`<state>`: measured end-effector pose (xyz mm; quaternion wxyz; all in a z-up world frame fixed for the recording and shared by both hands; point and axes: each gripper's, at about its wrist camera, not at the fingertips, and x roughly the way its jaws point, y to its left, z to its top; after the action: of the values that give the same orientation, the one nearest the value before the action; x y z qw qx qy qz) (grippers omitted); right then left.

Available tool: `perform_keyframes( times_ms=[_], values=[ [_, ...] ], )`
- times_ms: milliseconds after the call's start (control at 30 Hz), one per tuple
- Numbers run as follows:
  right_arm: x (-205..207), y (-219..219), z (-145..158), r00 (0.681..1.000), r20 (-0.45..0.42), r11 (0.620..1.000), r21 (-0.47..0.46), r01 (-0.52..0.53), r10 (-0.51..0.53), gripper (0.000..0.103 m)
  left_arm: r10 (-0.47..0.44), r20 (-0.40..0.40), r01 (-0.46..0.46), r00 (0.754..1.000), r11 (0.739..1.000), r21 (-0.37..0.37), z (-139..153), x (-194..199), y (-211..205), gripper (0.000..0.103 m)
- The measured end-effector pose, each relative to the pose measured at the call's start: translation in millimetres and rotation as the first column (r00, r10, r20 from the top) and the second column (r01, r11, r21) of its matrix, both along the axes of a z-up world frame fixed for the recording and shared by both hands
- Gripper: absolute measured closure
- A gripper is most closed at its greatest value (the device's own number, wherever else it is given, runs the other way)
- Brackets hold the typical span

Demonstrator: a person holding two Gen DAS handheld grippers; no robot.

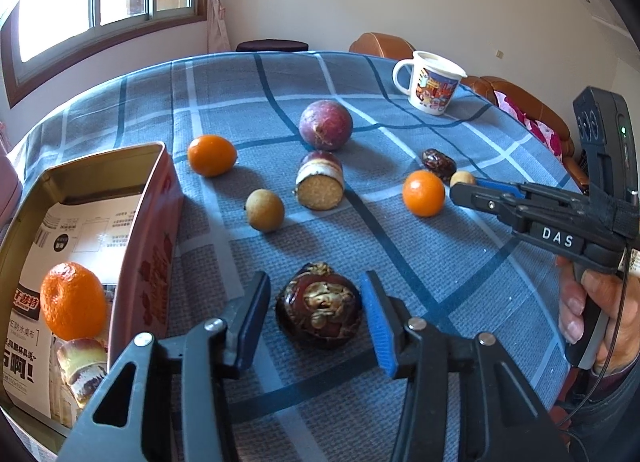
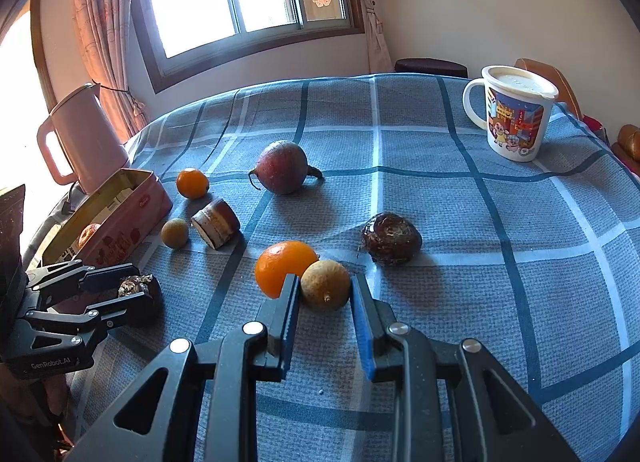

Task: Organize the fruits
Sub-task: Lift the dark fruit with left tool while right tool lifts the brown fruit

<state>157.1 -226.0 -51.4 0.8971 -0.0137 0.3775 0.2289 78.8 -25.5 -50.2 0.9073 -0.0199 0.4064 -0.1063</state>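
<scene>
My left gripper (image 1: 315, 282) stands open around a dark water chestnut (image 1: 318, 310) on the checked cloth, with its pads a little off the fruit's sides. My right gripper (image 2: 325, 282) is shut on a small brown longan (image 2: 325, 290), which rests on the cloth against an orange (image 2: 284, 264). To the left stands an open pink tin (image 1: 158, 222) that holds an orange (image 1: 72, 302) and a sugarcane piece (image 1: 82, 366). Loose on the cloth lie another orange (image 1: 211, 155), a longan (image 1: 265, 209), a sugarcane piece (image 1: 320, 182), a purple passion fruit (image 1: 326, 124) and a second water chestnut (image 2: 391, 238).
A white cartoon mug (image 2: 514, 114) stands at the far right of the table. A pink kettle (image 2: 86, 134) sits behind the tin at the left edge. A hand (image 1: 600, 314) holds the right gripper's handle. Brown chairs stand beyond the far edge.
</scene>
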Motion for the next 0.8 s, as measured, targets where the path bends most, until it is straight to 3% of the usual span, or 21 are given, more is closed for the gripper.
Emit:
perform_keyframes(
  times_ms=[167,800],
  values=[
    [-1,-1,0,1.0,0.007,1.0,0.003,0.001,-0.001,0.075,-0.022,0.016,0.021,1.0,0.999,0.03,2,-3,-6,0.059],
    [-18,0,14,0.993,0.114,0.999,0.024,-0.028,0.025,0.075,0.038,0.222,-0.035,0.974,0.999,-0.014,28,-31,9,0.059]
  ],
)
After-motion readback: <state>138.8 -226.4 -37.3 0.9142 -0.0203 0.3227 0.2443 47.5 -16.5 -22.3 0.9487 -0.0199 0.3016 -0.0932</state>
